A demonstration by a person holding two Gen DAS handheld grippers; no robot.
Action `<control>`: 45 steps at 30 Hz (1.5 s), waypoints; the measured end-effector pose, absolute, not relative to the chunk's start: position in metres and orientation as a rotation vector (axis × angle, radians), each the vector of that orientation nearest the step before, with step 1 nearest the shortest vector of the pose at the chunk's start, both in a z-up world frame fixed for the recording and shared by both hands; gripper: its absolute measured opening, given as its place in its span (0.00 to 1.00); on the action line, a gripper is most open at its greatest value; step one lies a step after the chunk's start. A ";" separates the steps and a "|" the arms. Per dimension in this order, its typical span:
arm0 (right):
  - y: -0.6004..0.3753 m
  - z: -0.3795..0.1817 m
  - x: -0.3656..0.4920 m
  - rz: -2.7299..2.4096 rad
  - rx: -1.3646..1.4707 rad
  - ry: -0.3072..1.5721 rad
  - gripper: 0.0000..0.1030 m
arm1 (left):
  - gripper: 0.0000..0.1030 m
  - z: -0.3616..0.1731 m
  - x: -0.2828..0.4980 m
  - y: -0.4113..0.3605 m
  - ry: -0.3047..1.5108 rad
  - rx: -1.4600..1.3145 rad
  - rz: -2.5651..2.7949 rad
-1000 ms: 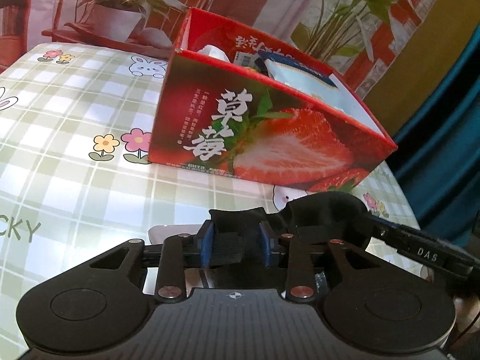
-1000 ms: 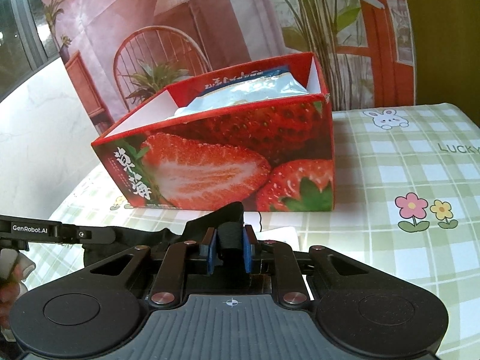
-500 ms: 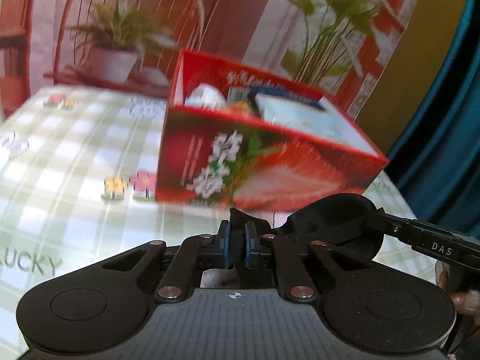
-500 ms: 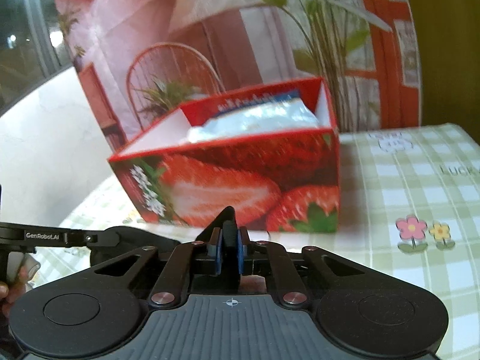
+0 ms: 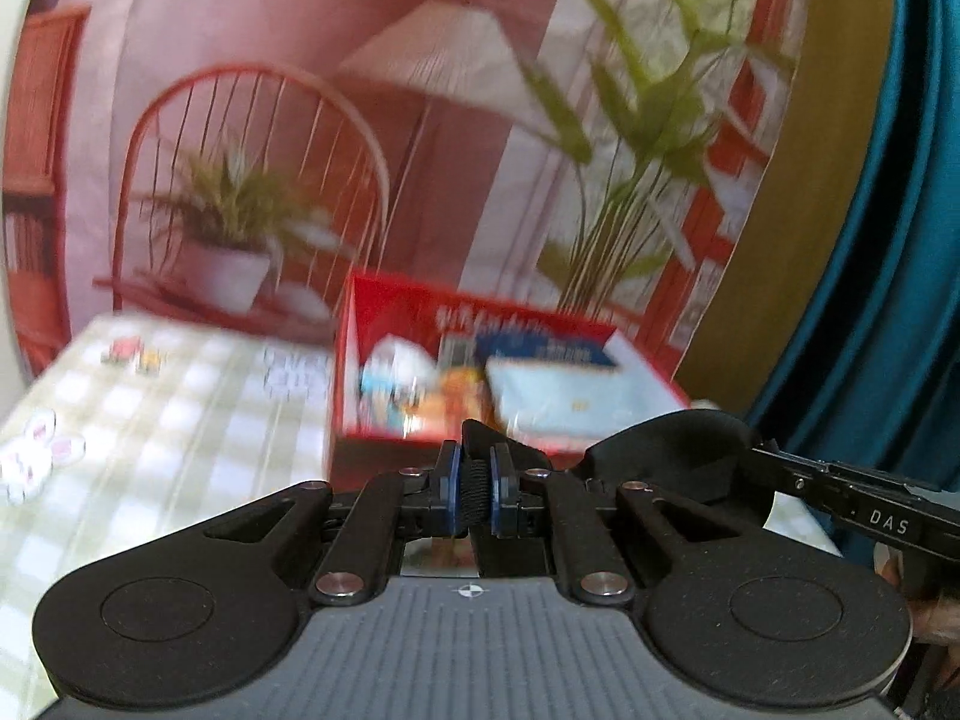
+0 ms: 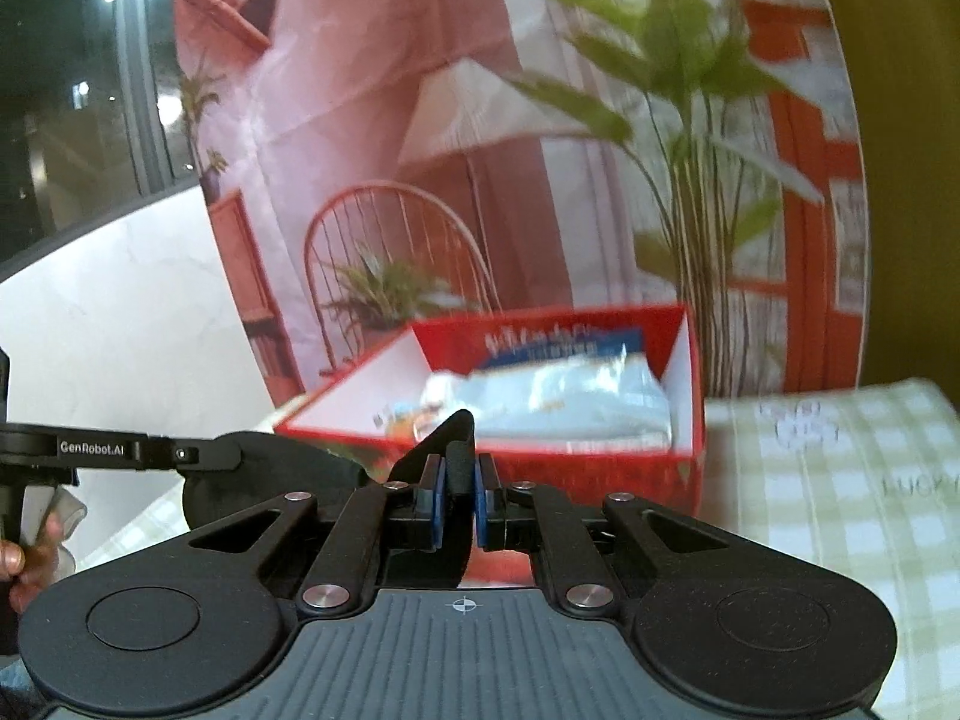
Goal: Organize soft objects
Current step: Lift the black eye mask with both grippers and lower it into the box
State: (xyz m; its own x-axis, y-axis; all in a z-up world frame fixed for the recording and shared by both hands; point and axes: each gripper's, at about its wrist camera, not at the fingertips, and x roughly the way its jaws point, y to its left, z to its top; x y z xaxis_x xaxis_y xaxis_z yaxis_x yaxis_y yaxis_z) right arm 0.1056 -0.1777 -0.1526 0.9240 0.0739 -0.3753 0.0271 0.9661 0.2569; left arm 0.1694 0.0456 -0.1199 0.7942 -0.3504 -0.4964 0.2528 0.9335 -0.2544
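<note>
A black soft cloth [image 5: 678,462] hangs stretched between both grippers, lifted off the table. My left gripper [image 5: 475,492] is shut on one end, its blue pads pinching a ribbed edge. My right gripper [image 6: 459,495] is shut on the other end of the black cloth [image 6: 276,468]. Just beyond them stands the open red strawberry box [image 5: 408,324], also in the right wrist view [image 6: 600,471]. Inside it lie a pale blue packet [image 5: 576,396] and other small packs. Both views are motion-blurred.
A green-checked tablecloth [image 5: 180,420] with flower and rabbit prints covers the table [image 6: 840,510]. A printed backdrop of a chair and plants [image 5: 252,168] stands behind the box. A teal curtain [image 5: 900,240] hangs at the right. A person's hand [image 6: 24,558] holds the left gripper's handle.
Both grippers' jaws closed tight on the black cloth and both rose. The box sank in both views, so its inside shows from above.
</note>
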 end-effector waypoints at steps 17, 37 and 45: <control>-0.202 -0.102 0.176 -0.064 0.112 0.304 0.09 | 0.10 -0.084 0.260 0.006 0.506 -0.105 -0.332; -0.205 -0.172 0.237 -0.057 0.117 0.614 0.09 | 0.10 -0.159 0.327 -0.014 0.795 0.035 -0.359; -0.209 -0.177 0.238 -0.068 0.126 0.629 0.09 | 0.12 -0.167 0.325 -0.013 0.815 0.033 -0.355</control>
State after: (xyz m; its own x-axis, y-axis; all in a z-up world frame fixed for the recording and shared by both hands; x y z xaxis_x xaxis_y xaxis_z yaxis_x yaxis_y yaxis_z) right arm 0.2382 -0.2090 -0.1770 0.8069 -0.0252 -0.5902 0.1015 0.9902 0.0964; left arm 0.3250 -0.0126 -0.1666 0.6304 -0.2973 -0.7171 0.3225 0.9406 -0.1064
